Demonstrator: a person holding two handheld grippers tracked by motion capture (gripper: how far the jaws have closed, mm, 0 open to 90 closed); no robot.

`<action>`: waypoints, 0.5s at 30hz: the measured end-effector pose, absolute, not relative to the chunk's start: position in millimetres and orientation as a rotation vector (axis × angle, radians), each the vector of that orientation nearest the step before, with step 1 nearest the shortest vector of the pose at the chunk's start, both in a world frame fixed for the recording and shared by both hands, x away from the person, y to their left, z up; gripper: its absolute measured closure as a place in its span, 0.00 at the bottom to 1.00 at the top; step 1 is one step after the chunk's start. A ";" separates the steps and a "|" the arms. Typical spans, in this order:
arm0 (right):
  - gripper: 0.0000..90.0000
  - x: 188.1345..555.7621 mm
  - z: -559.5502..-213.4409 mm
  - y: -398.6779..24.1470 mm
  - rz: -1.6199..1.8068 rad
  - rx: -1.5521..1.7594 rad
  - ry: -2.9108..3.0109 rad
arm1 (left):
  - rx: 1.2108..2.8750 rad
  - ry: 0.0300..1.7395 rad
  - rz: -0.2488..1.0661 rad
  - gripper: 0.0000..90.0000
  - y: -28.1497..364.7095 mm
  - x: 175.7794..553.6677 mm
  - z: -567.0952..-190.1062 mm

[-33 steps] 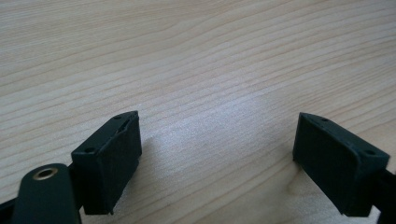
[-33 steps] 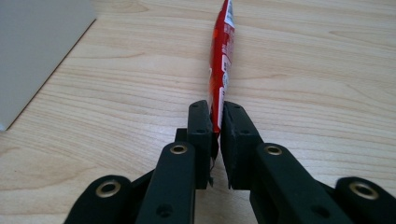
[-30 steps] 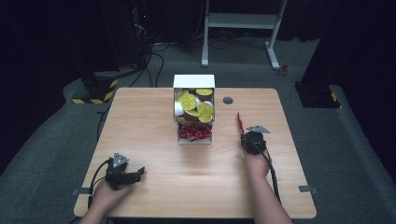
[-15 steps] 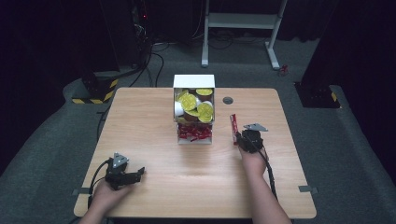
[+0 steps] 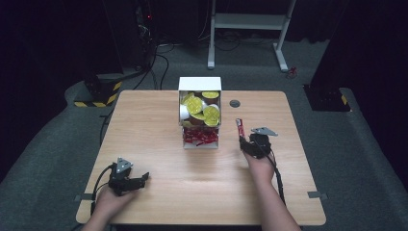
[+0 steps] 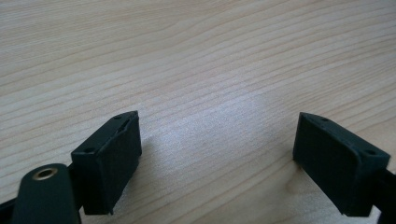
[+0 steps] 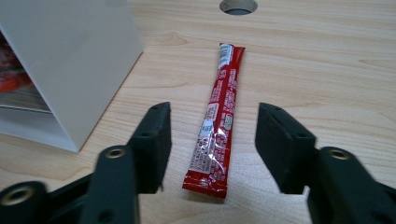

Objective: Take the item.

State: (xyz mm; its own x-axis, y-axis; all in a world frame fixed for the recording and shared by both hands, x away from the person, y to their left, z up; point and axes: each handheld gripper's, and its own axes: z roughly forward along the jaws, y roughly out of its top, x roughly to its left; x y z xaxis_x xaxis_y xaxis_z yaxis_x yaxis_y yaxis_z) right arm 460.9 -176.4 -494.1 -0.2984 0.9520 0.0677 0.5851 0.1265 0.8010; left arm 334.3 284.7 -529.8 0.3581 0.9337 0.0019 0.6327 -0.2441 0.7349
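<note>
Red foil stick sachet (image 5: 238, 127): in the high view we see it flat on the light wooden table (image 5: 159, 115), just right of the white open-front dispenser box (image 5: 199, 84), apart from its wall. Box upper compartment holds round pods with yellow-green lids (image 5: 198, 106), stacked loose; lower tray holds a pile of red sachets (image 5: 199, 137). Small round grommet hole (image 5: 235, 103) sits in the table behind the sachet. Our right gripper (image 5: 245, 142) is at the sachet's near end, our left gripper (image 5: 140, 179) rests near the front left edge, well apart from the box.

Left gripper view: left gripper (image 6: 217, 161) spread wide, bare wood grain between the jaws.

Right gripper view: right gripper (image 7: 212, 144) has just been opening; jaws stand either side of the sachet (image 7: 217, 121), pads clear of it, so it lies loose on the table, long axis running away from us toward the grommet hole (image 7: 238, 5). Box side wall (image 7: 70, 51) is to the left, with a sliver of the red sachets (image 7: 11, 70) visible at its open front.
</note>
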 end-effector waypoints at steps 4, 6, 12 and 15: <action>0.42 456.6 -489.2 -179.2 1.063 1.484 1.937 | 1.975 1.356 0.596 0.17 284.8 334.3 -529.8; 0.37 453.3 -486.1 -182.4 1.075 1.496 1.925 | 1.975 1.356 0.596 0.17 284.8 334.3 -529.8; 0.25 442.8 -480.5 -191.2 1.080 1.489 1.902 | 1.979 1.353 0.599 0.17 285.0 334.4 -529.7; 0.18 436.7 -477.9 -194.9 1.049 1.480 1.909 | 1.979 1.353 0.599 0.17 285.0 334.4 -529.7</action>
State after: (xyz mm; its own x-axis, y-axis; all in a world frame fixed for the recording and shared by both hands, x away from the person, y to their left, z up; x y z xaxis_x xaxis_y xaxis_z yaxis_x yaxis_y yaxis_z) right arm 436.7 -194.9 -477.9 -0.2820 0.9571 0.0667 0.5695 0.1110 0.8145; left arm 334.4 285.0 -529.7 0.3605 0.9327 0.0060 0.6316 -0.2488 0.7343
